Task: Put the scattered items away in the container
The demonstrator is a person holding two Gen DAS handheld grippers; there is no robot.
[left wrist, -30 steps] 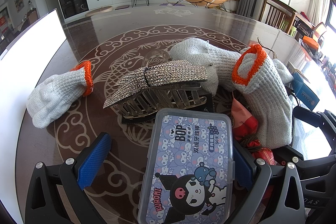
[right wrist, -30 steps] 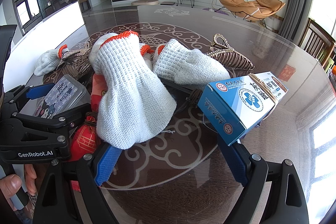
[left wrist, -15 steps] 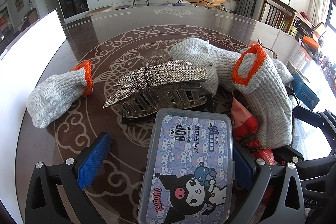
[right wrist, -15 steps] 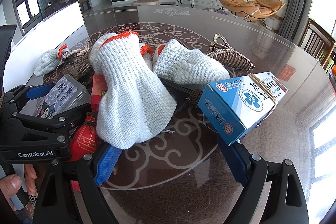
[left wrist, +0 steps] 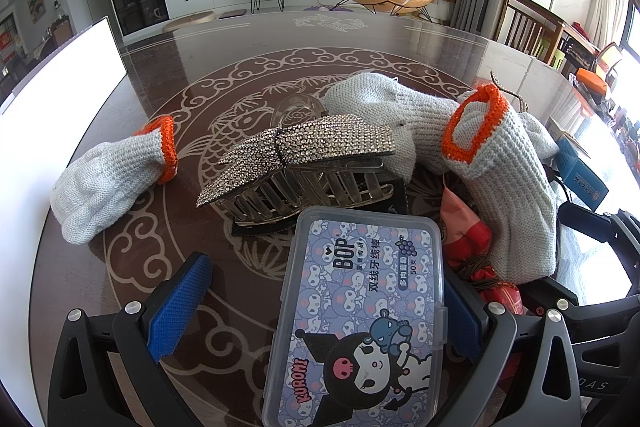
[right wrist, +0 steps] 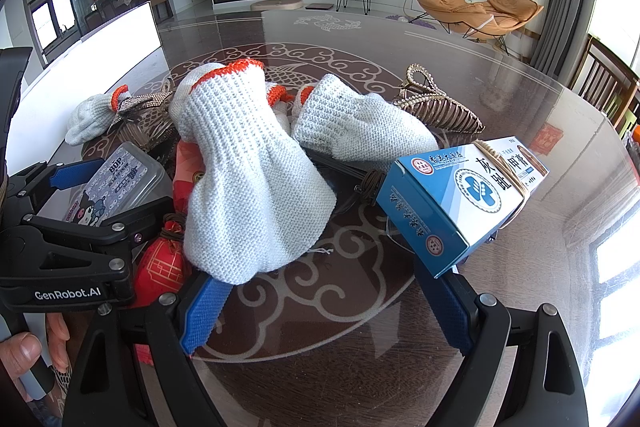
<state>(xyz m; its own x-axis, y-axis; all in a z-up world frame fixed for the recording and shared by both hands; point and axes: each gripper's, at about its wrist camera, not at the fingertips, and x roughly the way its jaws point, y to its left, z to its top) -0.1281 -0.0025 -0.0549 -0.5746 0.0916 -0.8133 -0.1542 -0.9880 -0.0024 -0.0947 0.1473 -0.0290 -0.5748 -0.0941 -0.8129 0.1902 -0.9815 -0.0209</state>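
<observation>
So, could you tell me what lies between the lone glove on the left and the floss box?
In the left wrist view, only bare patterned table lies between the lone glove and the floss box; the rhinestone hair clip sits farther back.

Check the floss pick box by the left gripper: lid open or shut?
Shut: the floss pick box lid lies flat, seated on its base all round.

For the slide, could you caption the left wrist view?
Open left gripper around a floss box, facing a rhinestone hair claw.
</observation>
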